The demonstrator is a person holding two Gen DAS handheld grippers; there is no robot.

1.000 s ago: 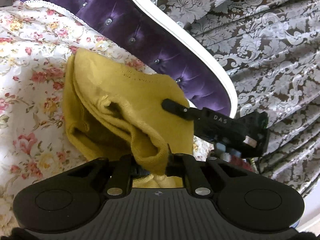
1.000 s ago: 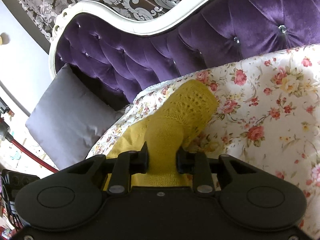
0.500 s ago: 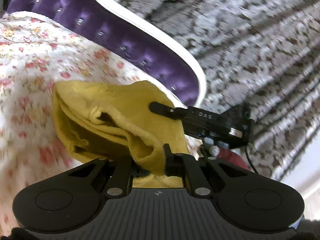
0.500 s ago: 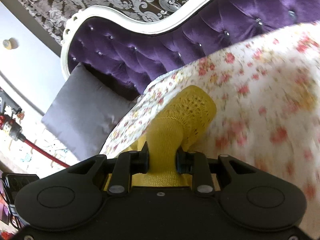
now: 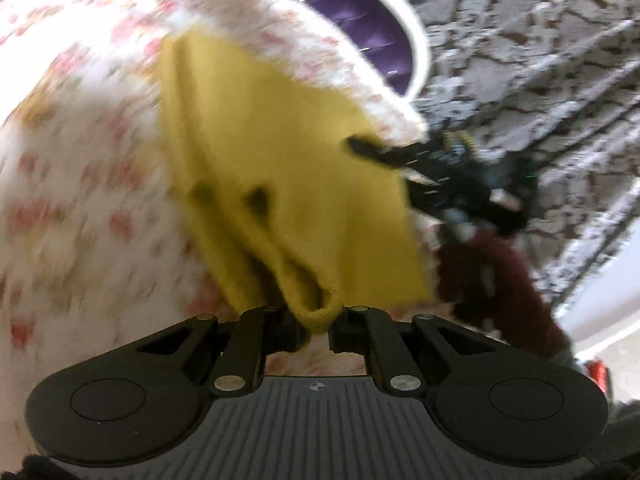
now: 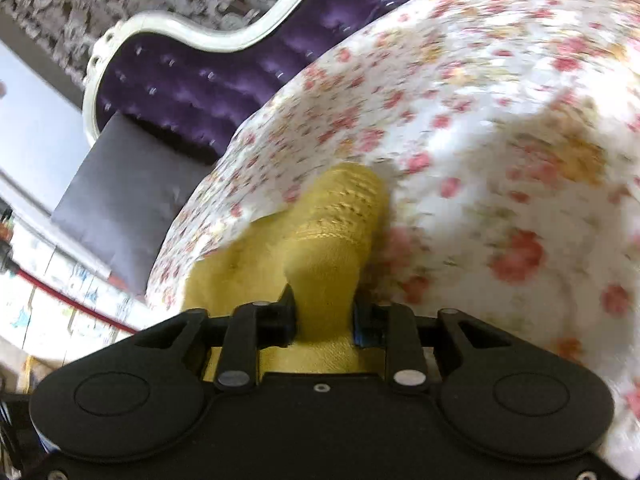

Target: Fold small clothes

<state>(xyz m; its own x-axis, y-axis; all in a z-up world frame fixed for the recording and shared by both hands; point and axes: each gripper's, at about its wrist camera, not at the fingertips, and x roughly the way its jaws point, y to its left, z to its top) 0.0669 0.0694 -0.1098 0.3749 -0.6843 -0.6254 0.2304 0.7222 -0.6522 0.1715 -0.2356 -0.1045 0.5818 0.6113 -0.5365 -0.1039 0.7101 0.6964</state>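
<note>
From my left wrist, my left gripper [image 5: 318, 330] is clamped tight on a rolled hem of the yellow knit garment [image 5: 280, 184], the pads pinching a small bunched corner right at the tips. The cloth spreads away from me as a broad sheet over the floral bedspread [image 5: 80, 200], its left edge running straight up the frame and its far edge lying near the bedspread's rim. Two dark folds show in the middle of the sheet. At the garment's right corner I see my right gripper [image 5: 362, 146] reaching in from the side, one black finger laid on the cloth, a dark red sleeve [image 5: 516, 280] behind it. Beyond the bed's edge rise the purple tufted headboard [image 5: 344, 12] with its white frame and the damask curtain [image 5: 540, 60]. To my left the bedspread lies bare and wide. All of this is blurred.

From my right wrist, the jaws are easing apart with a thick bunch of the yellow garment [image 6: 324, 272] still filling the gap between the pads [image 6: 286, 314]; both touch it. The bunch ends in an open-knit cuff lying on the bedspread [image 6: 500, 120]. The bed's edge curves away to the left, dropping toward a grey cushion [image 6: 128, 200] against the headboard [image 6: 224, 76]. Rightward the floral surface stretches bare to the frame's edge.
</note>
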